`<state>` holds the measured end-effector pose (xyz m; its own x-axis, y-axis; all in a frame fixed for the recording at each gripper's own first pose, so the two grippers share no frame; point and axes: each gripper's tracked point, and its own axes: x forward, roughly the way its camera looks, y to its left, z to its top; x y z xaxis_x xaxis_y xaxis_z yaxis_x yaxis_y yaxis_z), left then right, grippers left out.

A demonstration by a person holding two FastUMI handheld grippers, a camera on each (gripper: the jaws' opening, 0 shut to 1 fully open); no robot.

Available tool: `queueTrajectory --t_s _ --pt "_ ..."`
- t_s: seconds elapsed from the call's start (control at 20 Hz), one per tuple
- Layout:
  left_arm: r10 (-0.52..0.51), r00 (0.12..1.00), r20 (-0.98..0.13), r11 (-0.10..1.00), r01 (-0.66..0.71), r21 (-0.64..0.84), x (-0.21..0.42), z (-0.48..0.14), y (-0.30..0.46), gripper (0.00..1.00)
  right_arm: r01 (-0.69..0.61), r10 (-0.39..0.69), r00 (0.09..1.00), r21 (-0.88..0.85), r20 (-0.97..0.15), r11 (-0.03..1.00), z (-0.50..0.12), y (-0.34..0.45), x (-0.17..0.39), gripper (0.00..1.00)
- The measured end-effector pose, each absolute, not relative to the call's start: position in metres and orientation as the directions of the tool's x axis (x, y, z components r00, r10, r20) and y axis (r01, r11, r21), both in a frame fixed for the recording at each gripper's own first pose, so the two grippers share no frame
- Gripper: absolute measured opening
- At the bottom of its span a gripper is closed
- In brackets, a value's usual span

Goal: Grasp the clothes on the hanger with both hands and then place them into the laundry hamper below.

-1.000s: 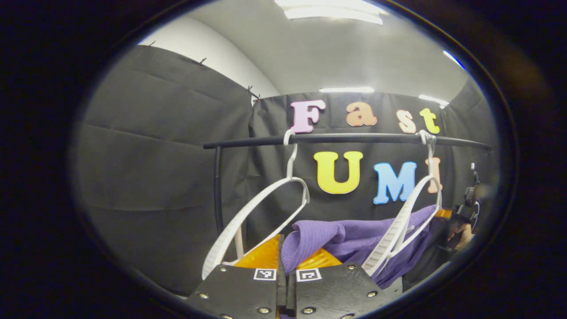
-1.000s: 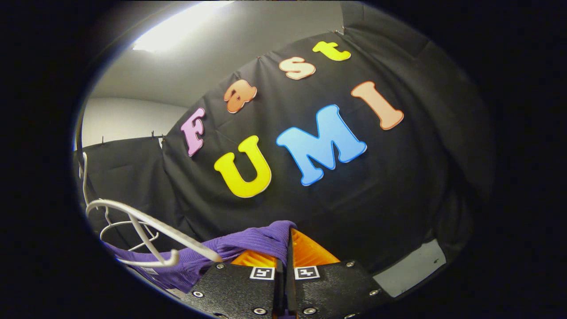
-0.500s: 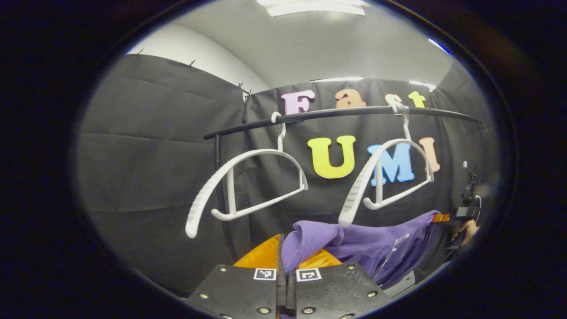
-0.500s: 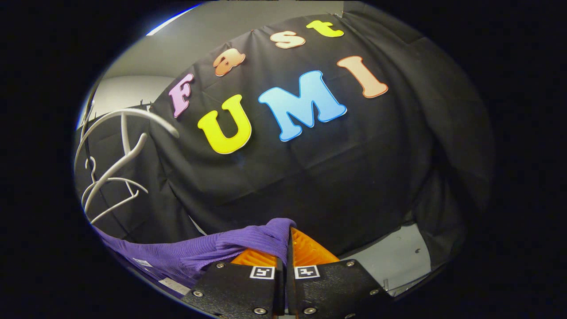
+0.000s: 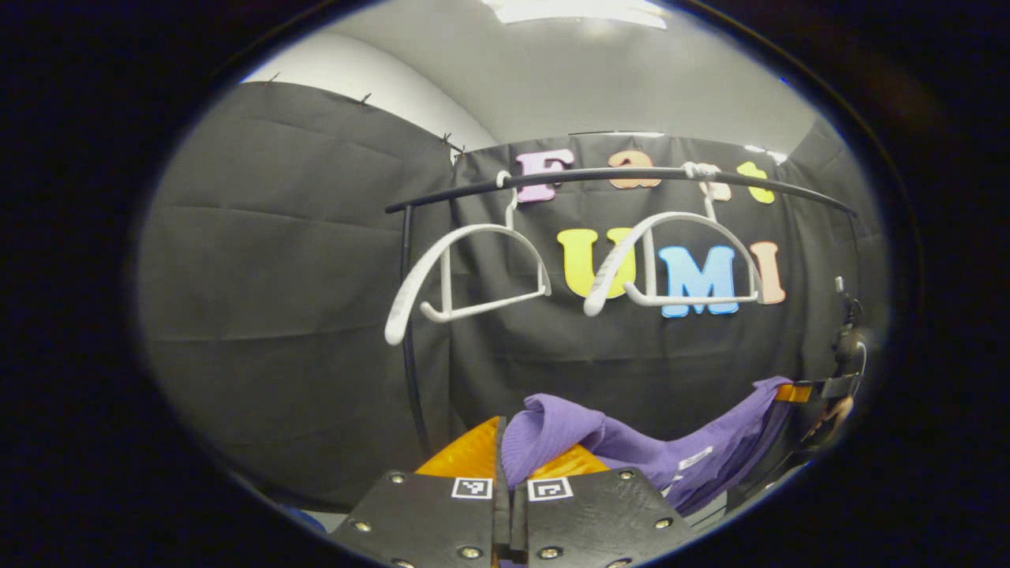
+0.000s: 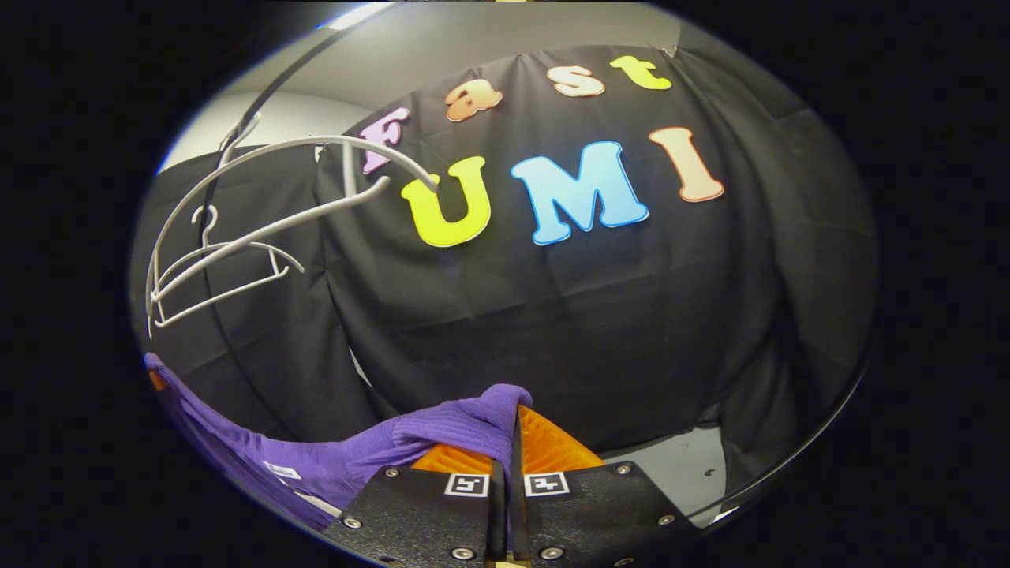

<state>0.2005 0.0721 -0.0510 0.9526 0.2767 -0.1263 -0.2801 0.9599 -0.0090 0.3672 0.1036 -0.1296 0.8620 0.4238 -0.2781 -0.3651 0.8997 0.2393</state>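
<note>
**A:** Both white hangers have climbed higher in the left gripper view than a second ago, when the right one still sat inside the purple garment; now that garment hangs free below them, across the lower middle and lower right of the frame.

**B:** And the left claw?

**A:** Pressed together on a bunched fold of the purple cloth at the bottom centre; the fold bulges up between the fingers; from there the fabric runs right toward the right claw, small at the right edge, which pinches the far end, with part of a hand just below it.

**B:** Where do the hangers sit?

**A:** The left hanger and the right hanger both hook onto the black rail across the upper middle; both are bare and well apart from the garment.

**B:** What about the right gripper view?

**A:** The right claw is closed on a gathered edge of the garment at the bottom centre; the cloth trails away to the lower left and rises at the left edge; a small white tag shows on it; two white hangers hang at the upper left, above the cloth; a strip of pale floor shows at the lower right, under the black wall cloth.
</note>
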Motion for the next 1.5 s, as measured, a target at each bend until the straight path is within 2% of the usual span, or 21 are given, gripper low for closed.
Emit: queueTrajectory --t_s 0.15,0.2,0.25,0.3,0.45,0.7,0.9,1.3,1.4,1.5 --pt "0.255 0.959 -0.126 0.965 -0.261 -0.032 0.176 -0.055 0.059 0.01 -0.406 0.445 0.855 0.189 -0.266 0.894 -0.121 0.114 0.337 0.02" --pt "0.245 0.962 -0.121 0.967 -0.251 -0.038 0.169 -0.053 0.054 0.06 -0.417 0.453 0.852 0.183 -0.262 0.89 -0.118 0.117 0.324 0.0" --pt "0.233 0.966 -0.113 0.97 -0.238 -0.042 0.163 -0.049 0.05 0.06 -0.425 0.459 0.85 0.177 -0.258 0.888 -0.113 0.121 0.311 0.02" --pt "0.217 0.971 -0.1 0.974 -0.222 -0.047 0.163 -0.045 0.043 0.01 -0.433 0.466 0.849 0.177 -0.249 0.884 -0.107 0.124 0.296 0.01" --pt "0.163 0.984 -0.068 0.984 -0.167 -0.068 0.159 -0.026 0.035 0.01 -0.431 0.467 0.855 0.192 -0.226 0.882 -0.085 0.132 0.261 0.02" --pt "0.074 0.996 -0.046 0.989 -0.08 -0.124 0.14 -0.009 0.028 0.01 -0.398 0.443 0.878 0.24 -0.181 0.886 -0.047 0.138 0.205 0.02" --pt "0.012 0.999 -0.049 0.988 -0.02 -0.153 0.118 -0.008 0.028 0.01 -0.374 0.407 0.902 0.211 -0.145 0.903 -0.026 0.144 0.165 0.02" --pt "-0.17 0.985 -0.033 0.977 0.165 -0.132 0.094 0.002 0.004 0.01 -0.292 0.315 0.943 0.184 -0.105 0.938 -0.003 0.144 0.103 0.02" --pt "-0.195 0.98 -0.028 0.972 0.19 -0.135 0.092 0.004 -0.005 0.01 -0.291 0.31 0.945 0.174 -0.099 0.941 0.001 0.147 0.092 0.0" --pt "-0.215 0.976 -0.025 0.968 0.209 -0.139 0.085 0.006 -0.015 0.01 -0.3 0.32 0.943 0.18 -0.094 0.937 0.004 0.15 0.079 0.03"
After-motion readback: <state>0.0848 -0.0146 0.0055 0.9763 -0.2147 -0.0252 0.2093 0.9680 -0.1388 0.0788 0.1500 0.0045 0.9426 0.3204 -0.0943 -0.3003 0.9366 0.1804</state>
